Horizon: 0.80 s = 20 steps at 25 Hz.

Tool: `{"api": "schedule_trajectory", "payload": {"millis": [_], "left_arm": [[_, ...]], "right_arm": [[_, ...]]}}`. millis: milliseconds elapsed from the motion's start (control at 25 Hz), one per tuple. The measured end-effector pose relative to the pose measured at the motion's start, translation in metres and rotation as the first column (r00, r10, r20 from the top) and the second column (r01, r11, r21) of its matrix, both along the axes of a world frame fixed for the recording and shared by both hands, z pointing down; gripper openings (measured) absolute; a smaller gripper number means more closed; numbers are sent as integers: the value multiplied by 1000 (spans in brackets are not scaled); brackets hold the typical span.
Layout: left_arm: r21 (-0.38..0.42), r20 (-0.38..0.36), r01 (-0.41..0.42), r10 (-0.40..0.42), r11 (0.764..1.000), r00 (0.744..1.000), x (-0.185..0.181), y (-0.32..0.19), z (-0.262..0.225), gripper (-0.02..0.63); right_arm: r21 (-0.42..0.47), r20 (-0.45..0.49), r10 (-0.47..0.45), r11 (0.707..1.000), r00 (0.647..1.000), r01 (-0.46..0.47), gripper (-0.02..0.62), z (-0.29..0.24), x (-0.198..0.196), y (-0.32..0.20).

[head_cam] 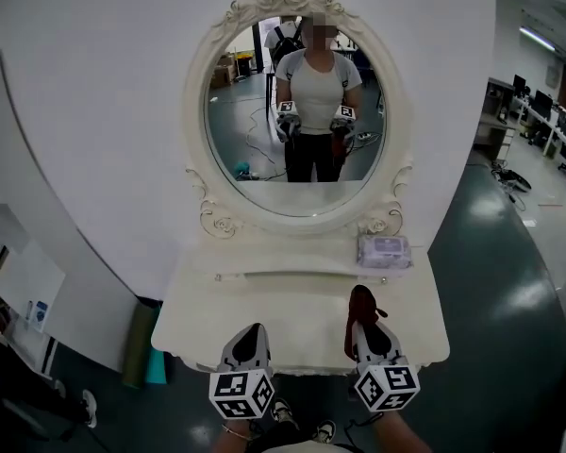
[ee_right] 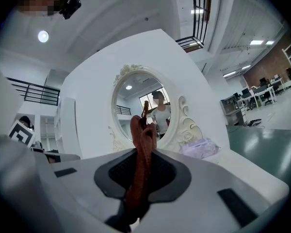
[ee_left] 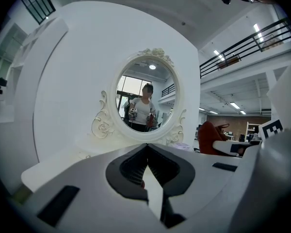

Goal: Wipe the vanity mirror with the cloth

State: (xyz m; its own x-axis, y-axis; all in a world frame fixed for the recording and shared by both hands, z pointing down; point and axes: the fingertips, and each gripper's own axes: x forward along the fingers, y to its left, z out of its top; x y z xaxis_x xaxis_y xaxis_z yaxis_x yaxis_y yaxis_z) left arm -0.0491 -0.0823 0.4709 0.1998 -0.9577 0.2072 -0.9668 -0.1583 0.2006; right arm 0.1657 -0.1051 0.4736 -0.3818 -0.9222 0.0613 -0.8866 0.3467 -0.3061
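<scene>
Head view shows the wiping not yet begun. The cloth (head_cam: 360, 302), a dark red strip, stands up from the right hand-held gripper (head_cam: 363, 327) over the front edge of the counter (head_cam: 292, 314), well apart from the vanity mirror (head_cam: 297, 130). The right gripper view confirms the grip: the jaws are pressed onto the cloth (ee_right: 141, 164), which rises between them in a loose fold. The left hand-held gripper (head_cam: 254, 333) hovers beside it at the front edge. In its own view its jaws meet at the tips with nothing between them. As I judge it, the pick-up is done and the whole of the glass is left to wipe.

Room to move looks good. The counter is bare from its front edge to the mirror's foot, apart from a pack of wipes (head_cam: 384, 249) at the back right corner. That pack sits just beside the carved frame (head_cam: 217, 217), so a low pass on that side could knock it. The frame's raised scrolls ring the glass and may snag the hanging cloth at the lower edge. The cloth has to cross the full depth of the counter to reach the glass.
</scene>
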Motion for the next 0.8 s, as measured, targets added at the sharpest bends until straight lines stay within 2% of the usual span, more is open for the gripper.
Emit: {"api": "schedule_trajectory", "payload": {"millis": [200,360,480,800], "left_arm": [[-8,-3,20,-20,1000,1000,-5,6,6,11],[0,-16,27,-27,1000,1000,-7,4,4,11],[5,-21,27,-26,1000,999,-9,0,2,11],[15,-15,30,-30,999,999,-17,-9,-2,11]], "right_arm": [[22,-3,-50,998,999,50,63,-8,-19,4],[22,-49,-81,996,996,82,63,-8,-29,6],[11,-85,-84,996,993,86,61,-8,-33,1],[-7,-90,-85,996,992,84,61,-7,-40,-8]]}}
